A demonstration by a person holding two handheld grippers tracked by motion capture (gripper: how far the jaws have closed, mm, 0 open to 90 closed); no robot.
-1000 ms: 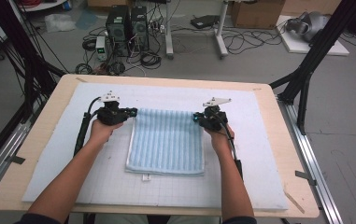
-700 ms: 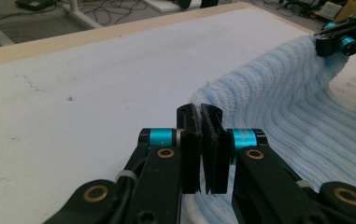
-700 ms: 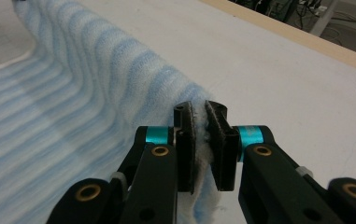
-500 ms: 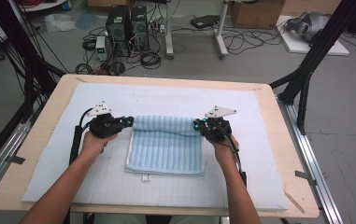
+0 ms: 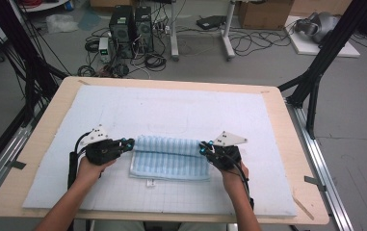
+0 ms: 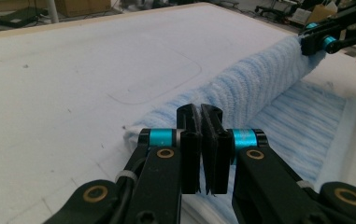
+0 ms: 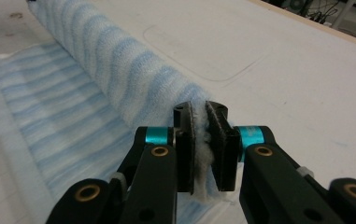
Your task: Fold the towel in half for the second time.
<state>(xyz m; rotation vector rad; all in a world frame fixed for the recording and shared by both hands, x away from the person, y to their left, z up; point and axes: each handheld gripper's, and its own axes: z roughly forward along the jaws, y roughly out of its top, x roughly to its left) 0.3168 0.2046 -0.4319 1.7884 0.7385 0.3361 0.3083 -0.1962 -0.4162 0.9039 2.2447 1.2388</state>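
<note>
Blue striped towel (image 5: 169,158) lying near the middle of the desk (image 5: 287,120) on a white padded mat (image 5: 171,110), its far edge lifted into a rolled fold over the flat near layer. The left gripper (image 5: 129,143) is clenched on the fold's left end and the right gripper (image 5: 204,147) on its right end, terry pile pinched between the pads. Bare mat lies open on all sides; beyond the desk's far edge, computer towers (image 5: 130,24) and cables sit on the floor.
</note>
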